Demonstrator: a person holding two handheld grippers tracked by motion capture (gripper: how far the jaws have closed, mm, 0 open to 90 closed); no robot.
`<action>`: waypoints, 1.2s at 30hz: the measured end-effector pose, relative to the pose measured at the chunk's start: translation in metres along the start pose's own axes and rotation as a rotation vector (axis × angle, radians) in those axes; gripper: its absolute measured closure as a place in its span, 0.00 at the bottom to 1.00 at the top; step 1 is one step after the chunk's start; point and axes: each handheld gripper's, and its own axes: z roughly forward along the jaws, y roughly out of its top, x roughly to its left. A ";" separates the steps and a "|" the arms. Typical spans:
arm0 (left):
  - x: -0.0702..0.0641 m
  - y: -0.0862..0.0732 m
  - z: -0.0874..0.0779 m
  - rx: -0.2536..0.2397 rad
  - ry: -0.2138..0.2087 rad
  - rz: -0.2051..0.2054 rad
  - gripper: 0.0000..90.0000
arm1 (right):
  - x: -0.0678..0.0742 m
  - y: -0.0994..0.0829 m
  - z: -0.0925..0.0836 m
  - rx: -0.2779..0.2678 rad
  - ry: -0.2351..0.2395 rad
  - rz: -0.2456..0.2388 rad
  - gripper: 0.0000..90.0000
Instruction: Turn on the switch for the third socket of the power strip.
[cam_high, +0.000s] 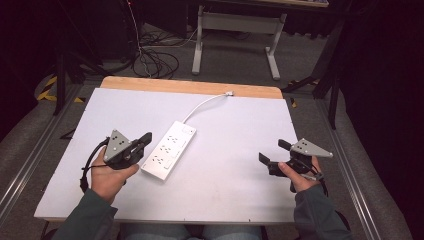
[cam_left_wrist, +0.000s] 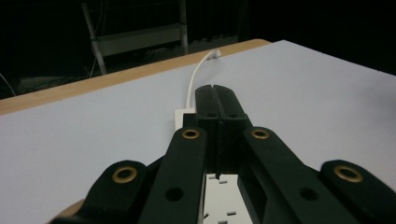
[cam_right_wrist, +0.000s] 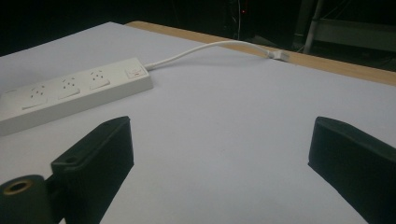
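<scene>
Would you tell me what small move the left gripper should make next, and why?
Probably open its jaws: the left gripper is shut on nothing just above the white power strip, so it cannot grasp it yet. The right gripper stands open, apart.

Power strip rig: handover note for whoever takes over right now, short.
Left gripper: shut, empty, hovering at the power strip's left edge.
Right gripper: open, empty, off to the right, well apart from the strip.
Power strip lies flat mid-table on the white board; its cable runs to the far edge, where the plug lies loose.
Done: nothing visible yet, sockets empty.
Left: likely grasping the strip or plug.
</scene>
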 end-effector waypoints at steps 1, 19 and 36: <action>0.000 0.001 -0.003 -0.011 0.001 0.003 1.00 | 0.000 0.000 0.000 0.000 0.000 0.000 0.08; 0.015 0.004 -0.027 -0.088 0.064 -0.039 1.00 | 0.000 0.000 0.000 -0.003 -0.001 0.000 0.08; 0.039 -0.002 -0.056 -0.145 0.153 -0.092 1.00 | 0.000 0.000 0.000 -0.002 -0.002 0.001 0.08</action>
